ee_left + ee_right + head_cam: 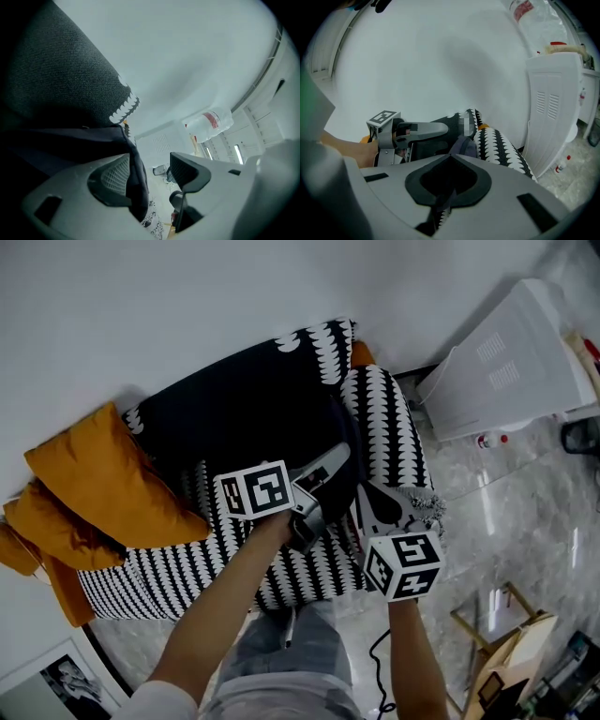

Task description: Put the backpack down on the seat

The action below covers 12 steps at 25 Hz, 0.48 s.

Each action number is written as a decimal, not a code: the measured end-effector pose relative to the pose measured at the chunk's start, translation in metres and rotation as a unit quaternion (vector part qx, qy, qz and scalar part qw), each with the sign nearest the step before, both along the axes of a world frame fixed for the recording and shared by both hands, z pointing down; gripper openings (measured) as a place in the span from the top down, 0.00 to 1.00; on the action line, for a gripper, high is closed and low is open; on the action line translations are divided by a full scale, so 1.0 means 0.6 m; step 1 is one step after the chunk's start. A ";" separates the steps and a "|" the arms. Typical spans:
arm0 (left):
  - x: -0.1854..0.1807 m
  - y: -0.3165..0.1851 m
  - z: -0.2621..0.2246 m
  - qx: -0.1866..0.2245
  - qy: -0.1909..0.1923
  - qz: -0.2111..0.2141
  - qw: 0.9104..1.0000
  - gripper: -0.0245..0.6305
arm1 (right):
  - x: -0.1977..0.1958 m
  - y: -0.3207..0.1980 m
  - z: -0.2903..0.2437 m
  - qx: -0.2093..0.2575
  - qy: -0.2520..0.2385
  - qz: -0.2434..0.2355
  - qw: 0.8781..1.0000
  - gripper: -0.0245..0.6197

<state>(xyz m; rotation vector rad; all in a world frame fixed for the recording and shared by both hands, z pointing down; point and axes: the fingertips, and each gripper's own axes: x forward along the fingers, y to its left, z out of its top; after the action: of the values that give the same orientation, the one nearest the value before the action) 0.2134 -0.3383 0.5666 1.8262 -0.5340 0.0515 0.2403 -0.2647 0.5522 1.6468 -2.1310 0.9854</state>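
Bottle (208, 124) with red label, print illegible, beyond left tongs (150, 174).

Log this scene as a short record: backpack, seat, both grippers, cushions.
backpack: dark, lying on the sofa seat
sofa: black-and-white pattern
left gripper: open, backpack fabric against one jaw
right gripper: shut on a thin strap
cushions: orange, at the sofa's left end in the head view
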 end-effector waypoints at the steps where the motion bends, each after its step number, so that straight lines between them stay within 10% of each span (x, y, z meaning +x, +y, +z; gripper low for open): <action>1: -0.002 0.004 -0.006 0.003 0.002 0.003 1.000 0.58 | -0.004 -0.001 -0.004 0.002 -0.001 -0.002 1.000 0.96; 12: -0.067 0.044 -0.077 0.065 -0.056 0.014 0.996 0.59 | -0.062 -0.001 -0.084 0.027 0.000 -0.029 0.999 0.96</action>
<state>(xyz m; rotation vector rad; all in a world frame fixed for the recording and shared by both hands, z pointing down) 0.1731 -0.3118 0.5206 1.9658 -0.6018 0.1429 0.2029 -0.2651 0.5016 1.5984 -2.2113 0.9195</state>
